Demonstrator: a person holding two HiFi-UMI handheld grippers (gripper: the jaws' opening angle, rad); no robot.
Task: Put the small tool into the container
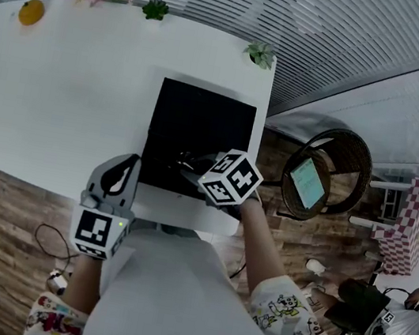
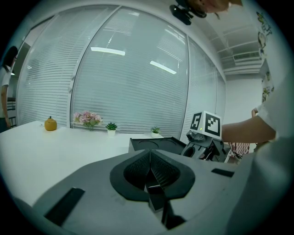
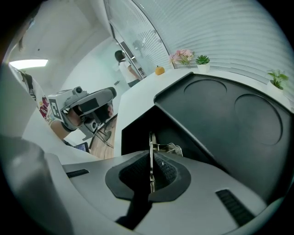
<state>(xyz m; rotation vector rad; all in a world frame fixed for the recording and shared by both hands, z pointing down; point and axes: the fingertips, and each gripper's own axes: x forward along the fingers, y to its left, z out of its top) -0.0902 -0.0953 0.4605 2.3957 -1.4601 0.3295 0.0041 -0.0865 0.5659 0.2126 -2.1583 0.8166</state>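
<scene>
— What has my right gripper (image 3: 150,160) got?
— Its ribbed pads are pinched tight on the thin metal small tool (image 3: 161,148), just at the matte black container (image 3: 220,114)'s front.
— And my left gripper (image 2: 150,170)?
— Closed, empty.

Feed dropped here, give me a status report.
Right gripper shut on small metal tool, at black container's near side. Left gripper shut, empty. Nothing in the way.

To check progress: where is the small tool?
Right gripper view, centre: the small tool is pinched in the right tongs, before the black container.
</scene>
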